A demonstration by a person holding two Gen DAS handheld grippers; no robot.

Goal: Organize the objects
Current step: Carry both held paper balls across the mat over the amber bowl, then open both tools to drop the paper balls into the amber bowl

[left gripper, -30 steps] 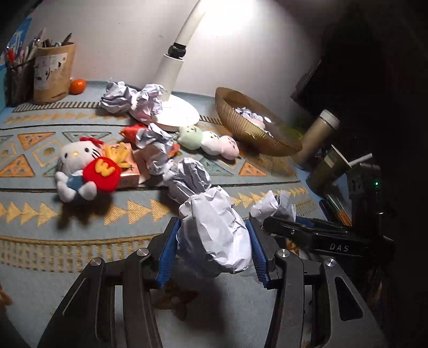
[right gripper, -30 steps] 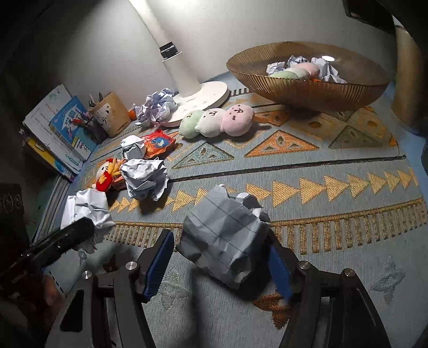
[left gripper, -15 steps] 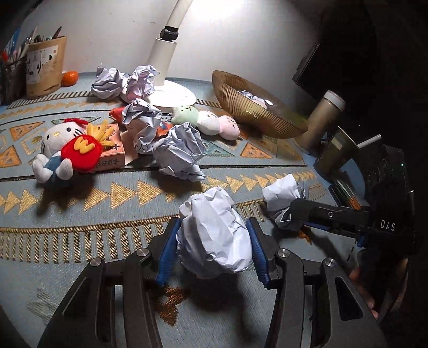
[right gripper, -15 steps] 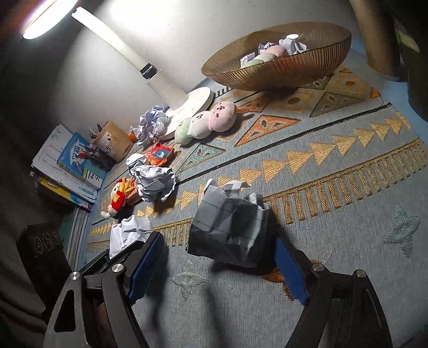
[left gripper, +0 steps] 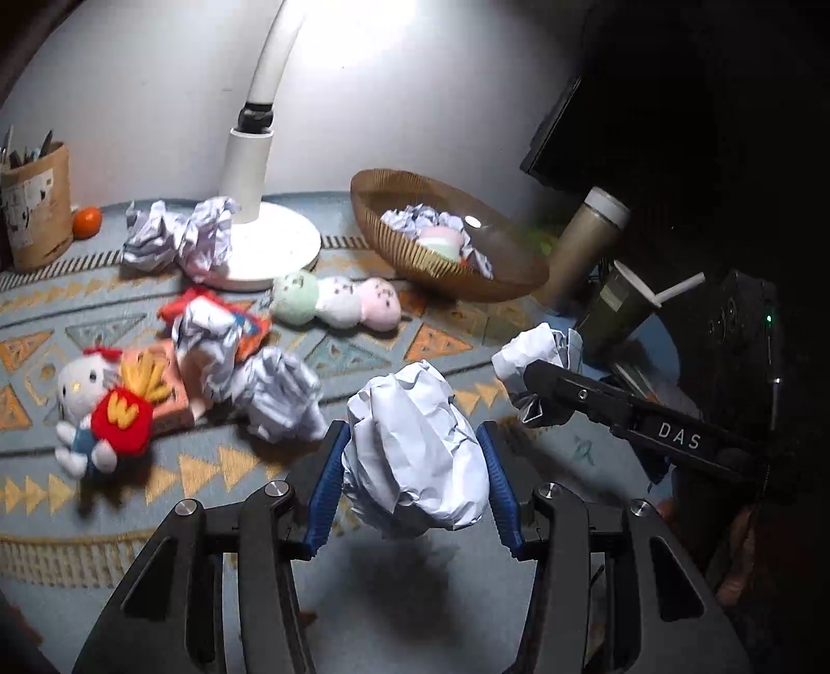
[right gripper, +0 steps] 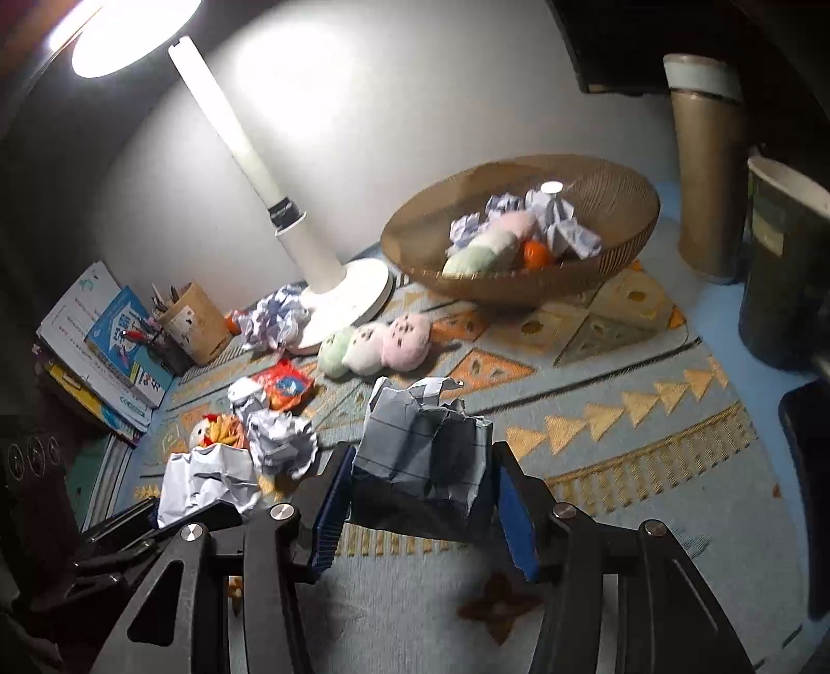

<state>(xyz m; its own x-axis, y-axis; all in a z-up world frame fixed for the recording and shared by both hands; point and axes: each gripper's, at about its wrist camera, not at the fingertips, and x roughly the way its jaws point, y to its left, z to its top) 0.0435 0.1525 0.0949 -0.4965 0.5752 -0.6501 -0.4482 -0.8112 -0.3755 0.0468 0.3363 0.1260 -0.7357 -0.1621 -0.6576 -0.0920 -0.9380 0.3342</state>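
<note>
"das" on the right gripper [left gripper: 524, 383].

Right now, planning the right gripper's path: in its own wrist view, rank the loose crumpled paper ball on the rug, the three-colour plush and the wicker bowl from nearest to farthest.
From the right gripper, shut on a lined paper wad:
1. Crumpled paper ball, just left of it on the rug.
2. Three-colour plush, ahead, near the lamp base.
3. Wicker bowl, farthest, ahead to the right.

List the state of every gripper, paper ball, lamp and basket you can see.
Left gripper: shut on white paper ball, lifted.
Right gripper: shut on lined paper ball.
Desk lamp: on.
Wicker basket: upright, partly filled.
Drink cup: upright, straw in.
</note>
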